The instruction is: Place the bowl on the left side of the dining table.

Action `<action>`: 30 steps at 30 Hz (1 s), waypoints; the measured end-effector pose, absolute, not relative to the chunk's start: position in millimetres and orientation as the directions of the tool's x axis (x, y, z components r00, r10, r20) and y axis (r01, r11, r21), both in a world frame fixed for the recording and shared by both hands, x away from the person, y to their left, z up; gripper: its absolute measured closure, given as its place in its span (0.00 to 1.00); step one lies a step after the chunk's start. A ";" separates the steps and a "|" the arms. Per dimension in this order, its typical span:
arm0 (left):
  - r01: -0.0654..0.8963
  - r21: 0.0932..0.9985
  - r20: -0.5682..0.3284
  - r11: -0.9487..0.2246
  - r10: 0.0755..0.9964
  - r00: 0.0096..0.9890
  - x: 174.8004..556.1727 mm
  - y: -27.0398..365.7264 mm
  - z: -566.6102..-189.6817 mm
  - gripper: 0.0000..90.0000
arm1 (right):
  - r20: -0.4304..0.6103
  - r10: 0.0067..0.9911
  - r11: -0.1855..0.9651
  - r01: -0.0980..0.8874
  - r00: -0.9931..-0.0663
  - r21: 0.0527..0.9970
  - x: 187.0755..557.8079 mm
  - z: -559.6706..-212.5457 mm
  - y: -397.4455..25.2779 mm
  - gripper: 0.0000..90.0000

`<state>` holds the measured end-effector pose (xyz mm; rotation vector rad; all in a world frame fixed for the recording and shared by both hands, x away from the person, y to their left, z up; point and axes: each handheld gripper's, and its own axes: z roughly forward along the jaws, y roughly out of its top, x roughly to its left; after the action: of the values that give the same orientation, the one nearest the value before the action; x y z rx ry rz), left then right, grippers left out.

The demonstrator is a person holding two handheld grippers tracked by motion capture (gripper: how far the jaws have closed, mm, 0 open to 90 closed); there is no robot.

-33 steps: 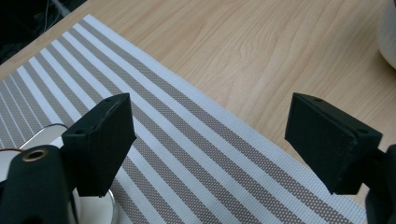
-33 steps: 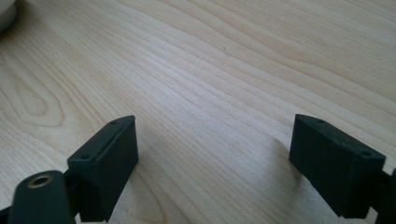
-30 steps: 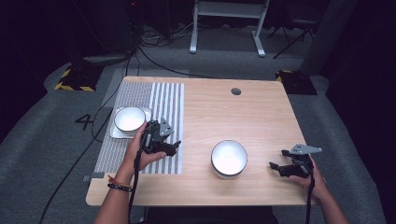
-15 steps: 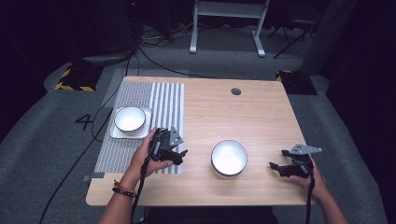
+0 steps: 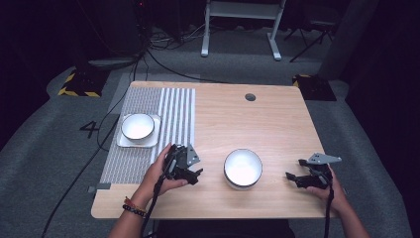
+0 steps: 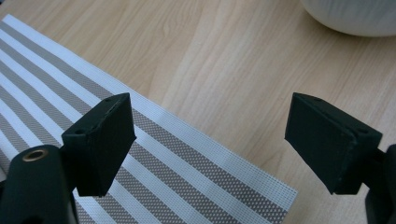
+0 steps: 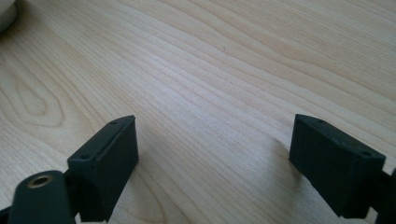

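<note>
A white bowl [image 5: 242,167] stands on the bare wood near the table's front middle. A second white bowl [image 5: 137,126] rests on a square white plate [image 5: 122,142] on the striped placemat [image 5: 176,106] at the left. My left gripper [image 5: 197,174] is open at the mat's right edge, its jaws pointing toward the near bowl; the left gripper view has them wide apart [image 6: 210,140] above the mat's corner [image 6: 196,186], with the bowl's side [image 6: 355,16] at top right. My right gripper [image 5: 293,178] is open and holds nothing, right of that bowl; its jaws [image 7: 215,158] hover low over bare wood.
The wooden table [image 5: 277,124] has a round cable hole [image 5: 250,97] at the back. Cables [image 5: 148,54] and a white frame stand [image 5: 242,20] lie on the floor beyond the far edge. A sliver of the bowl [image 7: 5,14] shows at top left of the right gripper view.
My left gripper has moved away from the bowl on the plate, toward the front and right, to the mat's right edge. The right gripper has stayed still.
</note>
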<state>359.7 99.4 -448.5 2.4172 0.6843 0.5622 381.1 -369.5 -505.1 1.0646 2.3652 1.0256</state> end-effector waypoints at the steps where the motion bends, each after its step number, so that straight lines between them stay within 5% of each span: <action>1: 0.342 0.610 0.235 -0.715 0.575 0.784 358.8 98.6 -450.8 0.18 | -0.020 0.755 0.455 0.501 -0.656 0.736 381.0 -505.1 -369.5 0.17; 30: 0.465 0.614 0.105 -0.638 0.650 0.753 343.8 121.2 -493.8 0.17 | -0.021 0.754 0.455 0.499 -0.657 0.738 380.7 -505.2 -369.6 0.17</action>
<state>343.8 121.2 -493.8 2.3782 0.8353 0.4279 380.7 -369.6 -505.2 1.0626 2.3639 1.0279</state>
